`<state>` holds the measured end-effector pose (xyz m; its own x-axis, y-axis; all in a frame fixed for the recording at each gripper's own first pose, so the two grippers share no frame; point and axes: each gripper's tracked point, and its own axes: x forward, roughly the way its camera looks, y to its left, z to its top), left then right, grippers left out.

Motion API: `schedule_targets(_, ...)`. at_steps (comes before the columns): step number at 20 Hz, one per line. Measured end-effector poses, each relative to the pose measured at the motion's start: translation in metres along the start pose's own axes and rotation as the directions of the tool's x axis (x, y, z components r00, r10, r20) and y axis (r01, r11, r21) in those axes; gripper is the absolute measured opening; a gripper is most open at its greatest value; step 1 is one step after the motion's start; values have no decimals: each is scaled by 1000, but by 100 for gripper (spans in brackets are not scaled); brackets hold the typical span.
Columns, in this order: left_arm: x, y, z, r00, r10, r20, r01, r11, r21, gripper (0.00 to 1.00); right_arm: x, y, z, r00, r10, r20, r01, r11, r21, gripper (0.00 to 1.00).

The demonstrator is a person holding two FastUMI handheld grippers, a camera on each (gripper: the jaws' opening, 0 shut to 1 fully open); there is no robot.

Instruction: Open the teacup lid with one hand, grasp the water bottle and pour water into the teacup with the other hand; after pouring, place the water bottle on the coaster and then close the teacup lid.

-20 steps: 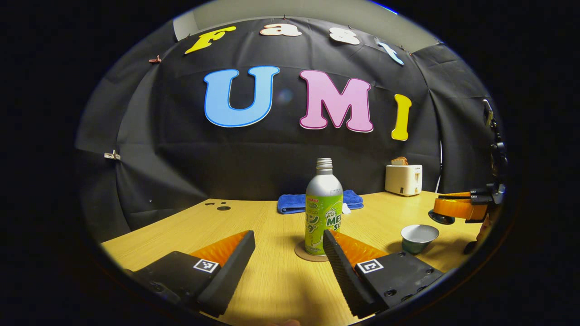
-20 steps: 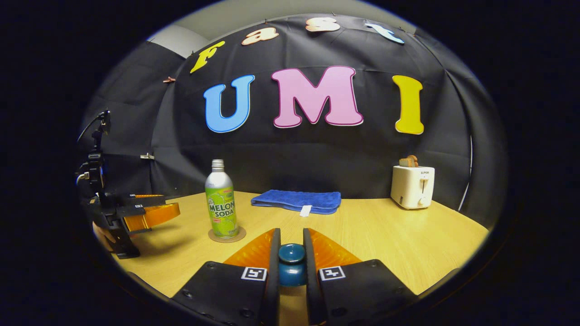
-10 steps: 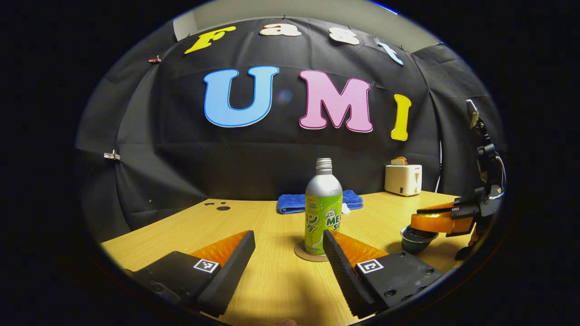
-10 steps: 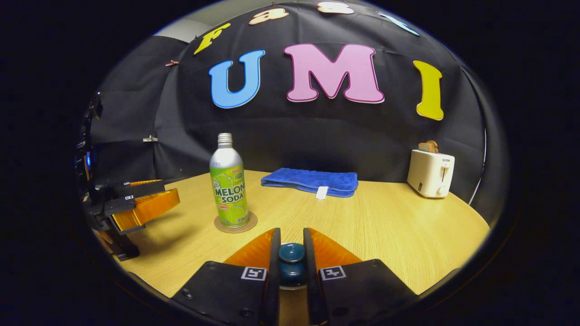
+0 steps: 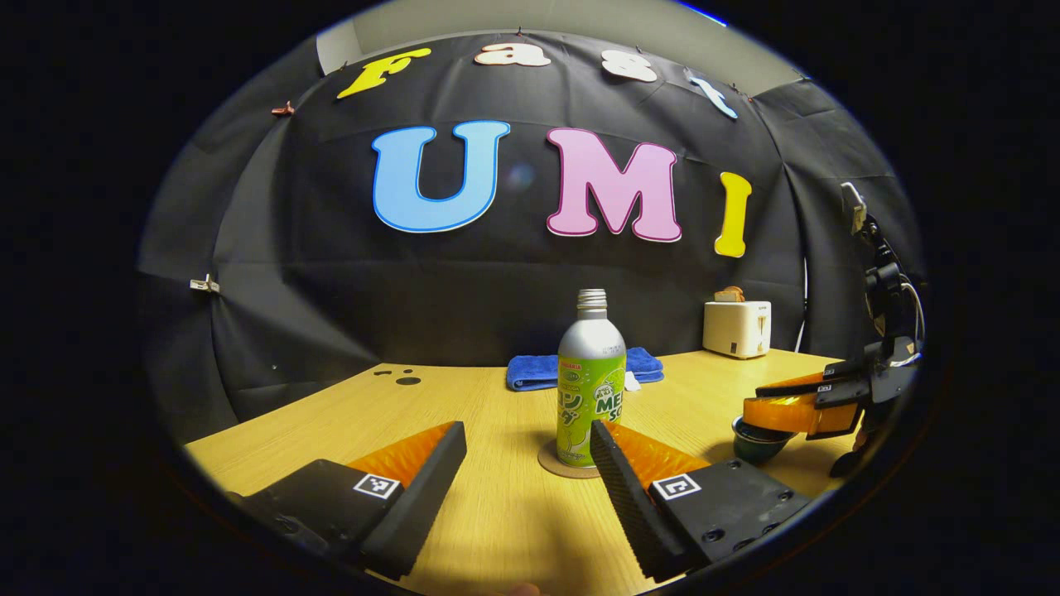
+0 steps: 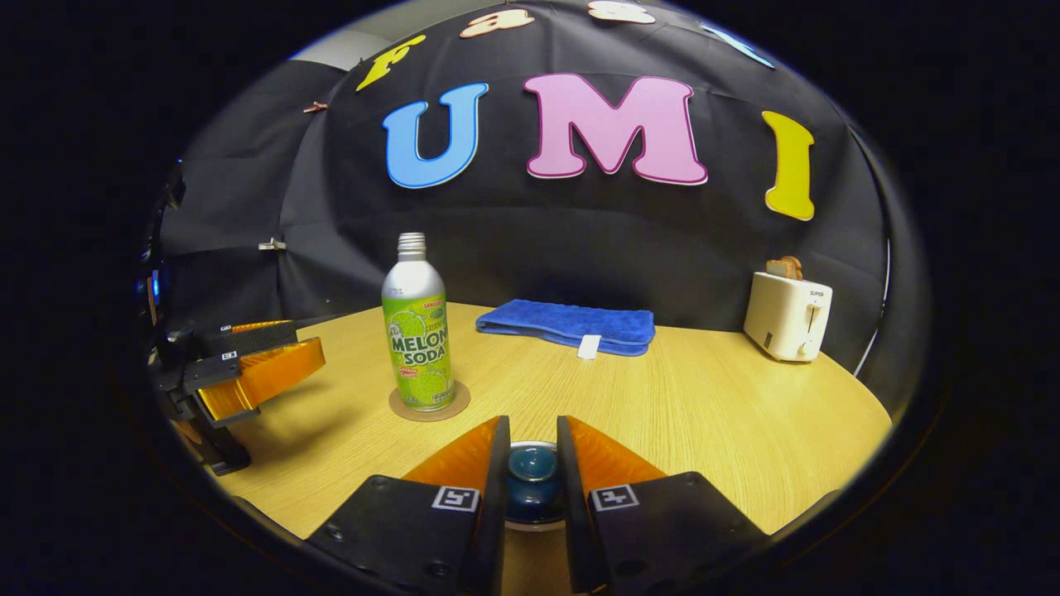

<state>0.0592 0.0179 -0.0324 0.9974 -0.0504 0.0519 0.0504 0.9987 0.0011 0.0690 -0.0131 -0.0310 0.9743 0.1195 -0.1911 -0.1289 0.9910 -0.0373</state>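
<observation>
Wooden table; left claw agape; right claw clamped on teacup lid.

The water bottle was a silver metal one with a green label and an uncapped threaded neck. It stood upright on a round brown coaster on the worktop, left of centre in the right gripper view. The teacup was dark and sat near the right edge in the left gripper view. Its blue knobbed lid lay on top, flanked closely by orange jaws.
</observation>
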Motion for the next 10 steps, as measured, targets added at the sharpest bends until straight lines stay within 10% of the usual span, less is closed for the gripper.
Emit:
schedule_targets(4,-1,2,0,1000,7,-1,-7,1000,0,95,-10,-3,5,999,-24,39,24,1000,2,53)
schedule_targets(7,-7,0,1,1000,5,-1,-5,1000,-1,95,-20,-14,11,994,-60,90,57,998,36,96)
schedule_targets(10,-12,0,0,1000,20,-2,-20,1000,-1,95,-34,-29,21,981,-108,164,99,993,65,98)
